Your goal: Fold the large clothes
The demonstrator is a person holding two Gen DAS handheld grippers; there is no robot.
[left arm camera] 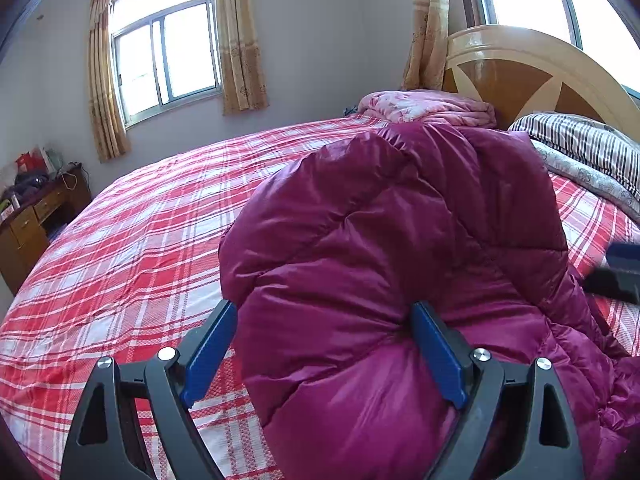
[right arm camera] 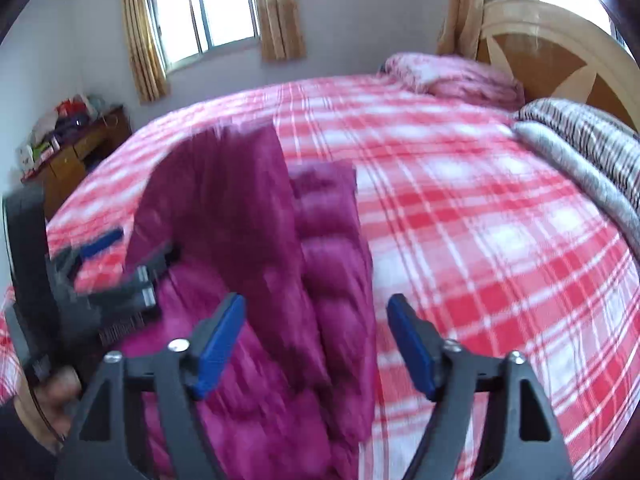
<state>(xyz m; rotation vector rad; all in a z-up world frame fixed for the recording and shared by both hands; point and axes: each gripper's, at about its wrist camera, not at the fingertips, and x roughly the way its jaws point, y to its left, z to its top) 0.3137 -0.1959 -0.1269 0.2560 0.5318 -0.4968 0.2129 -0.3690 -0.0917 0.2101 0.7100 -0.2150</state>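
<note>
So the magenta puffer jacket (left arm camera: 400,248) is shiny, quilted and bunched into a big lump near the middle of the bed (left arm camera: 120,248), on the red plaid sheet. Left gripper (left arm camera: 324,320) has its blue fingers spread wide, with the jacket bulging between them and pressing on the right finger. Right gripper (right arm camera: 316,312) is spread too, nothing pinched, hovering over the jacket's edge. Right view is pretty blurry, and the jacket's lower part is cut off.

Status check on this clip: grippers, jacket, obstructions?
Left gripper open, puffy fold bulging between its fingers. Right gripper open over the magenta down jacket, view blurred. Jacket bunched on plaid bed. Nothing blocking.
</note>
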